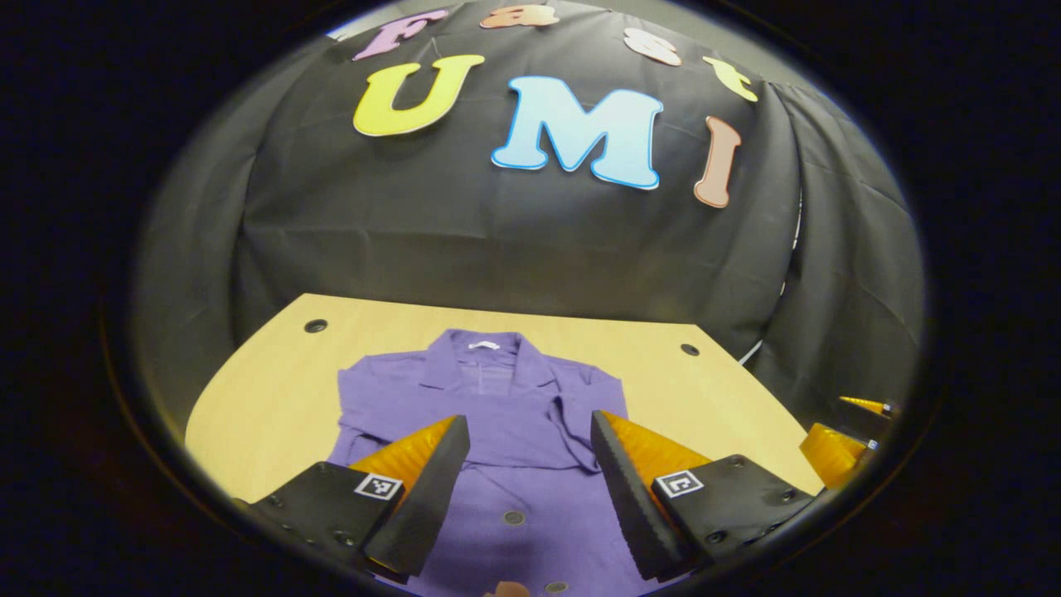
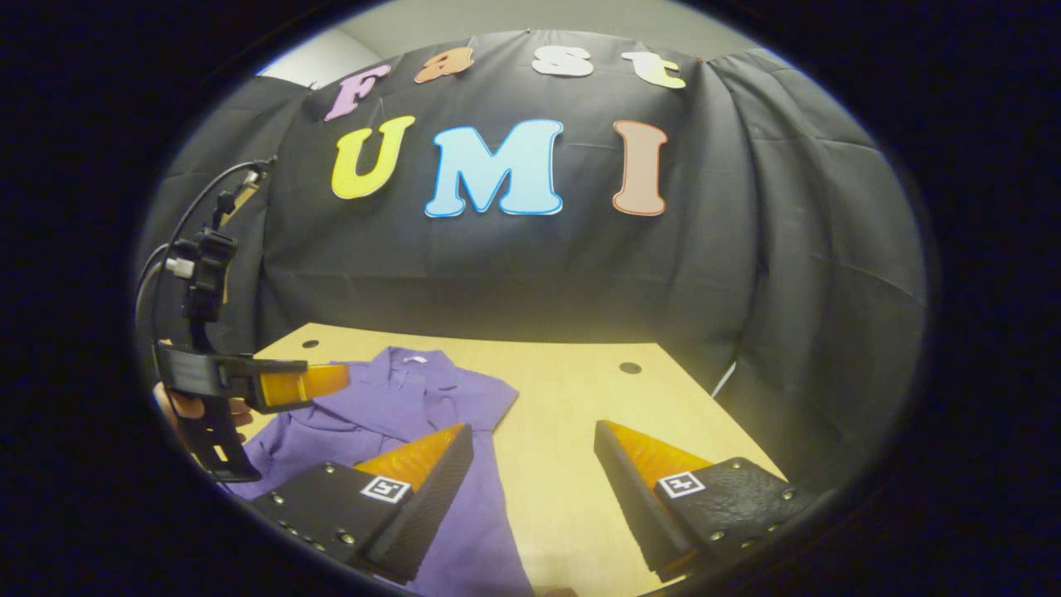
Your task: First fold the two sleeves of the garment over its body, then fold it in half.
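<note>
Purple garment point(image 1: 497, 431) lies flat on table point(image 1: 273, 390), collar far, hem near, long axis running away from left hand-held gripper point(image 1: 530, 464) directly above it w/ fingers apart, empty; right hand-held gripper point(image 2: 530, 473), also apart, sits off garment's right edge, farther.

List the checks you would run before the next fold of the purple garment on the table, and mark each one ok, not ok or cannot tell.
1. Both sleeves folded over the garment body: ok, both lie across the chest.
2. Left gripper open and holding nothing: ok.
3. Right gripper open and holding nothing: ok.
4. Bare table beside the garment: ok.
5. Garment lies flat: not ok, wrinkles at the sleeves.
6. Hem reachable: cannot tell, it runs below both views.
</note>
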### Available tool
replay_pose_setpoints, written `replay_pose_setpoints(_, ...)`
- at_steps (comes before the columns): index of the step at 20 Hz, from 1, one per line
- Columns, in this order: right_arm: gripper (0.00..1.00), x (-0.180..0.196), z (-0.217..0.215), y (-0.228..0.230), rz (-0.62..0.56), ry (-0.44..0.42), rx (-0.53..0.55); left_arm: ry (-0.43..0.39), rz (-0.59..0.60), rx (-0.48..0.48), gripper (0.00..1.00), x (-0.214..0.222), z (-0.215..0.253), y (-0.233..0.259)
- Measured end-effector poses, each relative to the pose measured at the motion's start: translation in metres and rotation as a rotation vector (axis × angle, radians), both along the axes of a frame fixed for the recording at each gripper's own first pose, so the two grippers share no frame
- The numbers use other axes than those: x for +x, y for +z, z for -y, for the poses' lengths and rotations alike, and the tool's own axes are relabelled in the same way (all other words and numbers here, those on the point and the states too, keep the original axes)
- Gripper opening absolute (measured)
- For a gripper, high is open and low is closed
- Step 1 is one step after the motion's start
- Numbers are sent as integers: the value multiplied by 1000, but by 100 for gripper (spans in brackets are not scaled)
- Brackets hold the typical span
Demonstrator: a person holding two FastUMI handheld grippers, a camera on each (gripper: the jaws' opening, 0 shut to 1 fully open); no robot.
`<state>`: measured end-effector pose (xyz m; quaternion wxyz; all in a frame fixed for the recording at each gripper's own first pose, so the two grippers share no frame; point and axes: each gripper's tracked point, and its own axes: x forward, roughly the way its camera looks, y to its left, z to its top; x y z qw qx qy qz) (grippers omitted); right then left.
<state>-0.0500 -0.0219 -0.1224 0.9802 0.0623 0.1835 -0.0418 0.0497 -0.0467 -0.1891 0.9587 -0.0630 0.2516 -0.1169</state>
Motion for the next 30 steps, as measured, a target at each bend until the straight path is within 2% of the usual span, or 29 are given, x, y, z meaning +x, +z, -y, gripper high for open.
replay_pose_setpoints(1, 93, -6, -5, -5, -12, -7, -10, -1, -4, 7, 96, -11, -12, -1)
replay_pose_setpoints(4, 91, -29, -19, -16, -47, -24, -19, -10, -22, 27, 96, -44, -45, -9)
replay_pose_setpoints(5, 93, -37, -22, -24, -66, -33, -10, -10, -37, 37, 94, -56, -57, -13)
replay_pose_setpoints(8, 93, -56, -31, -44, -129, -61, 16, 1, -57, 65, 97, -89, -91, -24)
replay_pose_setpoints(10, 93, -68, -36, -58, -176, -76, 38, 10, -85, 85, 94, -110, -110, -35)
replay_pose_setpoints(11, 93, -74, -40, -67, -194, -76, 51, 14, -98, 90, 97, -120, -119, -41)
replay_pose_setpoints(15, 91, -95, -48, -99, -275, -58, 53, 28, -163, 99, 96, -165, -142, -71)
replay_pose_setpoints(16, 93, -99, -50, -106, -297, -51, 54, 30, -178, 105, 96, -174, -149, -78)
replay_pose_setpoints(17, 93, -104, -49, -114, -317, -43, 55, 33, -183, 112, 94, -183, -156, -83)
replay_pose_setpoints(20, 93, -117, -46, -136, -375, -25, 49, 33, -213, 118, 96, -204, -172, -97)
replay_pose_setpoints(25, 93, -125, -40, -162, -431, -19, 77, 66, -278, 92, 94, -230, -193, -125)
replay_pose_setpoints(27, 93, -124, -41, -172, -463, -18, 84, 54, -297, 103, 97, -239, -194, -136)
replay_pose_setpoints(30, 93, -126, -46, -179, -481, -4, 108, 43, -320, 140, 94, -248, -193, -150)
